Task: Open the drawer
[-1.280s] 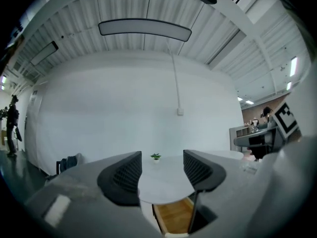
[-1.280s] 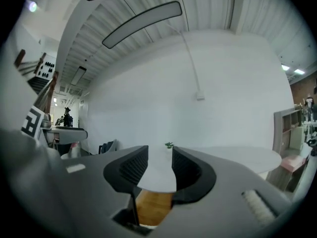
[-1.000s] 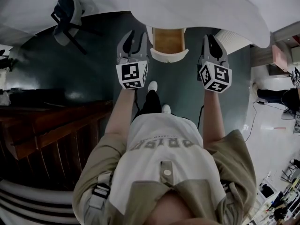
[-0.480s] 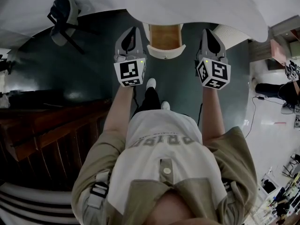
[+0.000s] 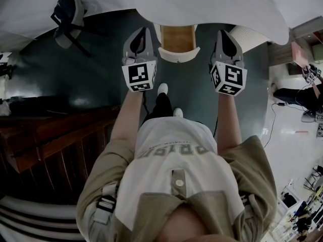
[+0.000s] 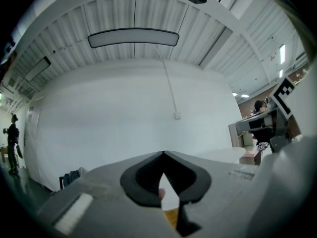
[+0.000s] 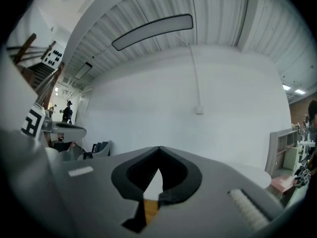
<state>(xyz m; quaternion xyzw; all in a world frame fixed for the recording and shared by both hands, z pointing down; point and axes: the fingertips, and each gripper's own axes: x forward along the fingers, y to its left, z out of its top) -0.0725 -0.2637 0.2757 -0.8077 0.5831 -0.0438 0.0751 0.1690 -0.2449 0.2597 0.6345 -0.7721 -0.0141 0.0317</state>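
Drawer with tan wooden floor and curved white front sits between your two grippers. Your left gripper has its jaws clenched tip to tip on nothing, just left of the drawer. Your right gripper is likewise clenched and empty, just right of it. The drawer projects from under the white tabletop, its inside showing, above the dark green floor.

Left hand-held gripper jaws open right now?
No: in its own view the left hand-held gripper has its jaw tips meeting, with nothing between them.
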